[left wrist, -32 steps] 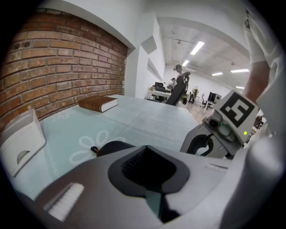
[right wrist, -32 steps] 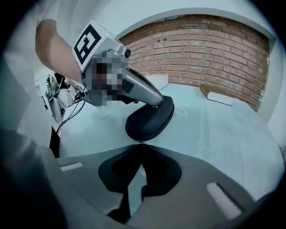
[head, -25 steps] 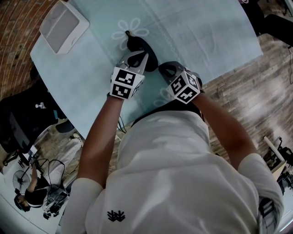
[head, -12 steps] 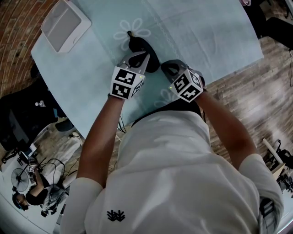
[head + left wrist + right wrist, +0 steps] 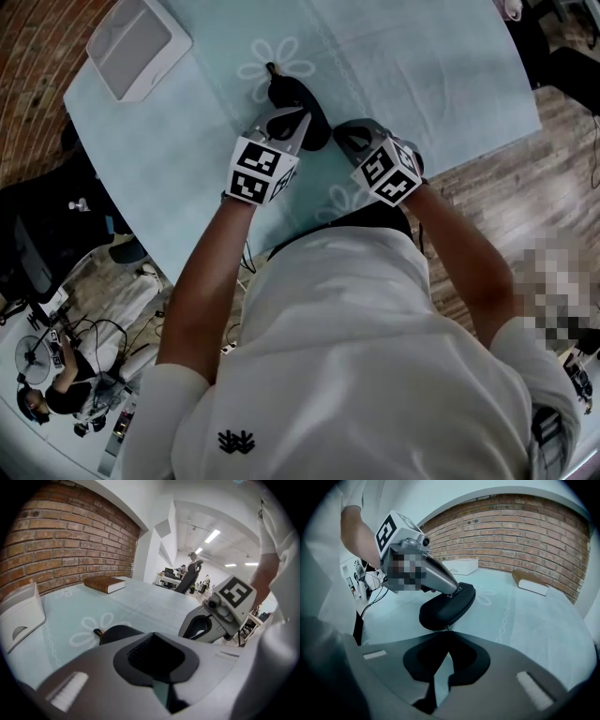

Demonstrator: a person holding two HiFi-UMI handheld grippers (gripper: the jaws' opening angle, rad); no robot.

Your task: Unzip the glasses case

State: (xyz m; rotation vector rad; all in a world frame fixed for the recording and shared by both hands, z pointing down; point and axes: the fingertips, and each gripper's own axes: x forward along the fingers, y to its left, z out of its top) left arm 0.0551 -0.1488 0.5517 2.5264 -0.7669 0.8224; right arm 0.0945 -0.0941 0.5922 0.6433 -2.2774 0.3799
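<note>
A black glasses case (image 5: 298,101) lies on the teal tablecloth with a small loop at its far end. My left gripper (image 5: 281,122) is shut, and its tips rest on top of the case (image 5: 447,604). In the left gripper view the case (image 5: 117,632) shows just beyond the closed jaws (image 5: 153,637). My right gripper (image 5: 349,139) is at the case's near end. Its jaws (image 5: 448,637) are closed together, right where the small zipper pull (image 5: 447,628) hangs from the case's edge. The zip itself is too small to make out.
A white box (image 5: 136,47) stands at the table's far left corner. A brown book (image 5: 104,584) lies farther back on the cloth (image 5: 422,56). The table's edge runs close behind both grippers, next to the person's body. A brick wall lines one side.
The right gripper has shifted a little to the right at the case's near end. The left gripper stays on top of the case.
</note>
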